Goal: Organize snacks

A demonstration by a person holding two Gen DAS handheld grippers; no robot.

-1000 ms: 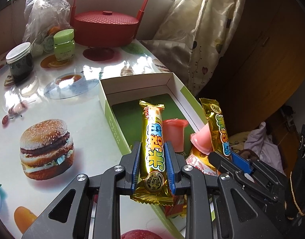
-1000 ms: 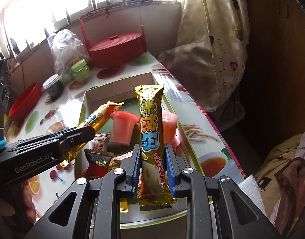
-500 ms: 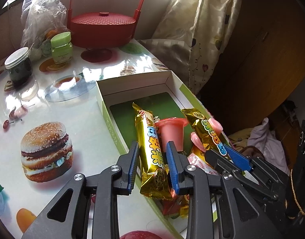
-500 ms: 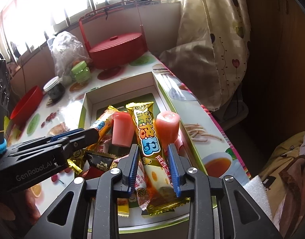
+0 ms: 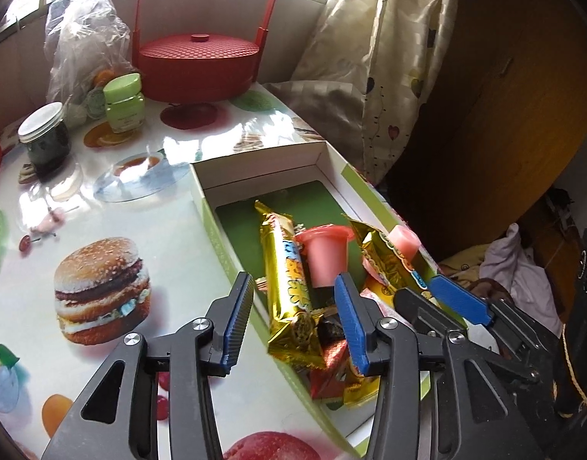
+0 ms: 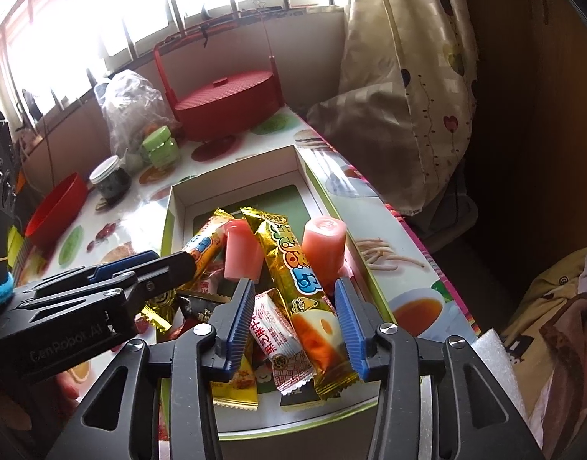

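Observation:
A white and green cardboard box (image 5: pixel 213 226) (image 6: pixel 167 226) lies on the table and holds the snacks. A gold snack bar (image 5: pixel 287 280) lies in it, between the spread fingers of my open left gripper (image 5: pixel 293 314). A second gold bar (image 6: pixel 297 283) lies in the box between the fingers of my open right gripper (image 6: pixel 295 318). Two pink jelly cups (image 5: pixel 326 255) (image 6: pixel 324 253) and several small wrapped snacks (image 6: pixel 274 329) also sit in the box. Neither gripper holds anything. The right gripper also shows in the left wrist view (image 5: pixel 443 299).
A red lidded basket (image 5: pixel 199 59), a green-lidded jar (image 5: pixel 122 103), a dark jar (image 5: pixel 46 138) and a plastic bag (image 5: pixel 82 46) stand at the table's far end. A red bowl (image 6: pixel 55 211) is at the left. A curtain (image 5: pixel 370 69) hangs at the right.
Both grippers opened and let go of their gold bars. The bars dropped from upright to lying in the box among the other snacks.

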